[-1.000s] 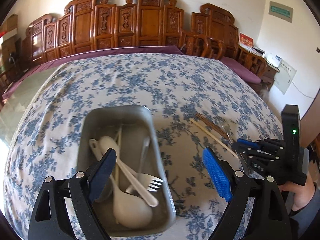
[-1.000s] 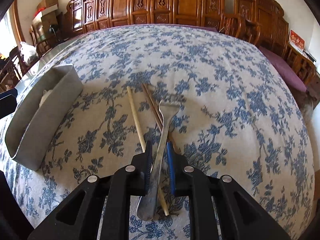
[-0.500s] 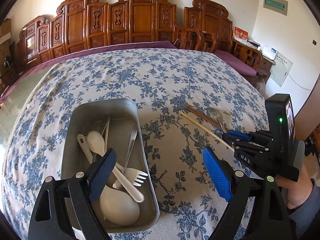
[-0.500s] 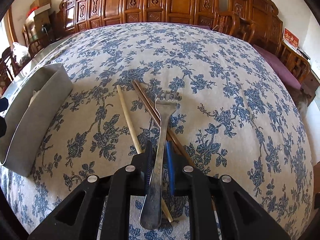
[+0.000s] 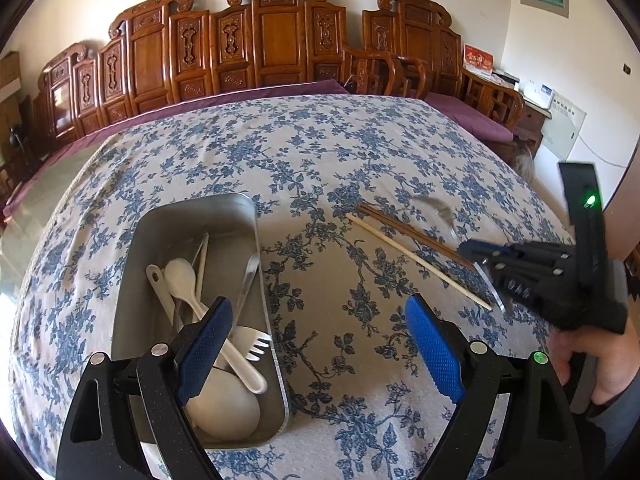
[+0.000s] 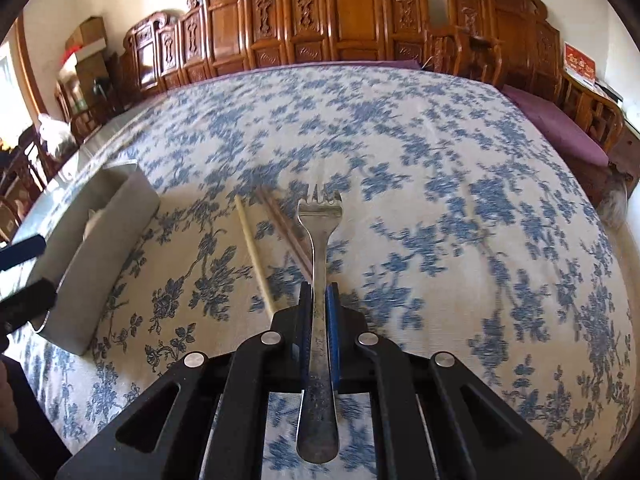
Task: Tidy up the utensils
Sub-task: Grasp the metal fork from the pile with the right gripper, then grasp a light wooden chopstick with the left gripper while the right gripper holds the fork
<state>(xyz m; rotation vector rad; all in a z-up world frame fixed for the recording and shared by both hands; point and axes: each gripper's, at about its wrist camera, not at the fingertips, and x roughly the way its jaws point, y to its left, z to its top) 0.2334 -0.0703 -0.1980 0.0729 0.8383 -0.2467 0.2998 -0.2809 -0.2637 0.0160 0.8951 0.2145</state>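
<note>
My right gripper [image 6: 319,296] has the handle of a metal fork [image 6: 320,240] between its blue pads, and its jaws are closing on it. The fork points away from me, tines raised above the cloth. In the left wrist view the same right gripper [image 5: 476,254] hovers at the right with the blurred fork [image 5: 440,208]. My left gripper [image 5: 316,344] stands open, holding nothing, over the right rim of a metal tray [image 5: 256,240]. In the tray lie a white ladle [image 5: 224,404], a white plastic fork [image 5: 252,342] and other utensils.
A pale chopstick [image 6: 252,248] and a brown pair [image 6: 284,224] lie on the flowered tablecloth beside the fork. The tray [image 6: 100,240] stands to their left. Carved wooden chairs line the table's far side. A person's hand [image 5: 600,368] holds the right gripper.
The right gripper has lifted the fork off the cloth, away from the chopsticks. The left gripper has drifted rightward, so the tray sits further left in its view.
</note>
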